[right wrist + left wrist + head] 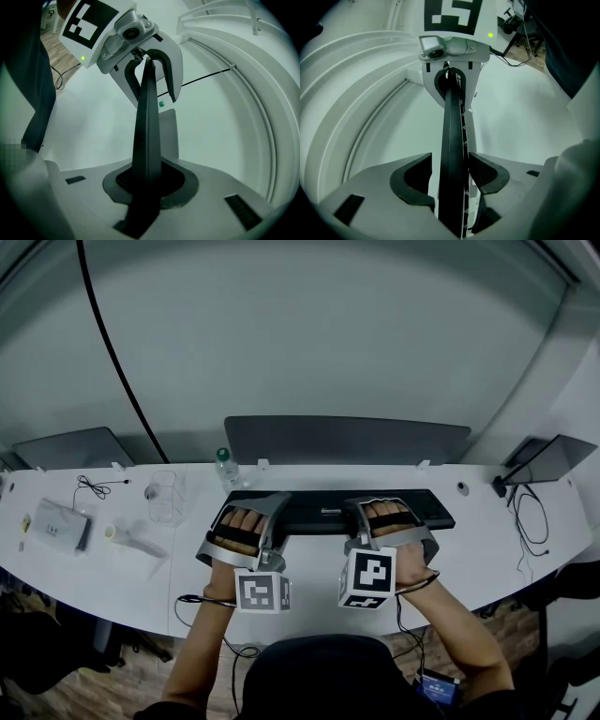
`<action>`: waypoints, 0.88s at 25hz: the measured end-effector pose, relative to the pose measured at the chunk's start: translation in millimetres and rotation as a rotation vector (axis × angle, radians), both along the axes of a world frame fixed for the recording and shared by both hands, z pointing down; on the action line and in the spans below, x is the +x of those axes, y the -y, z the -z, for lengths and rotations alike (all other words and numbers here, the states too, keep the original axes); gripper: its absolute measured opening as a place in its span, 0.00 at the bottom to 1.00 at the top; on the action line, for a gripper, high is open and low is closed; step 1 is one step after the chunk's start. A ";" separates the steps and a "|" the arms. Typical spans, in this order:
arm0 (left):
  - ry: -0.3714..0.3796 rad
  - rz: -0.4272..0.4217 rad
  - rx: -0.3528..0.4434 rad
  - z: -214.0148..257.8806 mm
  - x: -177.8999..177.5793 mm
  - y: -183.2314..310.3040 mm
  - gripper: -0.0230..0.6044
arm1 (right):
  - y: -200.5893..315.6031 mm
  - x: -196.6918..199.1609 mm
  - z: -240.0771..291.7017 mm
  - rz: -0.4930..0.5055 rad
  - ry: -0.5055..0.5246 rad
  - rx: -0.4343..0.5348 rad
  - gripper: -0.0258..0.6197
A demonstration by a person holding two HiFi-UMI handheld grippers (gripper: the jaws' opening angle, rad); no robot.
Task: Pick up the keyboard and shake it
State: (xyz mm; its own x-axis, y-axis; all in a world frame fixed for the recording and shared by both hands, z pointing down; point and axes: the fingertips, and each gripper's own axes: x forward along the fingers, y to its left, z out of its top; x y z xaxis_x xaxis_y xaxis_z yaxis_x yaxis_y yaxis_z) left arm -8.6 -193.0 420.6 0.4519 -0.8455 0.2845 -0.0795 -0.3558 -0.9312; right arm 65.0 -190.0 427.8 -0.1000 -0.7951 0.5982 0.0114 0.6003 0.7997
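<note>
Keyboard (319, 518) tight in R gripper (147, 180), L gripper (450, 176) jaws loose.

A long white desk (487, 549) curves across the room, with a grey divider (347, 439) standing along its far edge. Beyond it lies a pale grey surface, crossed by a black cable (112, 352). Wood floor (56, 701) shows below the desk.

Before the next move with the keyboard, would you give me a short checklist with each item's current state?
1. Right gripper clamped on keyboard: ok.
2. Left gripper clamped on keyboard: not ok, jaws apart, gap at one pad.
3. Keyboard between both pairs of jaws: ok.
4. Bottle clear of keyboard: cannot tell, stands close behind its left end.
5. Keyboard off the desk: cannot tell.
</note>
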 end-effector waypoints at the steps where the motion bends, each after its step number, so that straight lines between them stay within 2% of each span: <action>1: -0.001 -0.003 0.007 0.7 0.5 -0.5 0.45 | -0.1 0.9 -0.9 -0.005 0.005 -0.007 0.17; 4: -0.026 -0.017 0.017 4.7 2.6 -3.5 0.46 | 0.1 3.5 -3.1 -0.023 0.024 -0.027 0.17; 8: -0.118 -0.047 0.081 23.0 6.3 -11.6 0.45 | 3.1 8.5 -1.9 -0.062 0.071 -0.042 0.17; 11: -0.160 -0.056 0.104 33.2 7.2 -14.4 0.45 | 4.2 9.4 1.8 -0.069 0.091 -0.040 0.17; 16: -0.296 -0.090 0.082 50.1 8.7 -21.8 0.45 | 7.7 12.1 4.6 -0.099 0.147 -0.057 0.17; 22: -0.459 -0.106 0.026 63.9 5.6 -24.1 0.45 | 10.6 18.2 7.7 -0.161 0.326 -0.127 0.16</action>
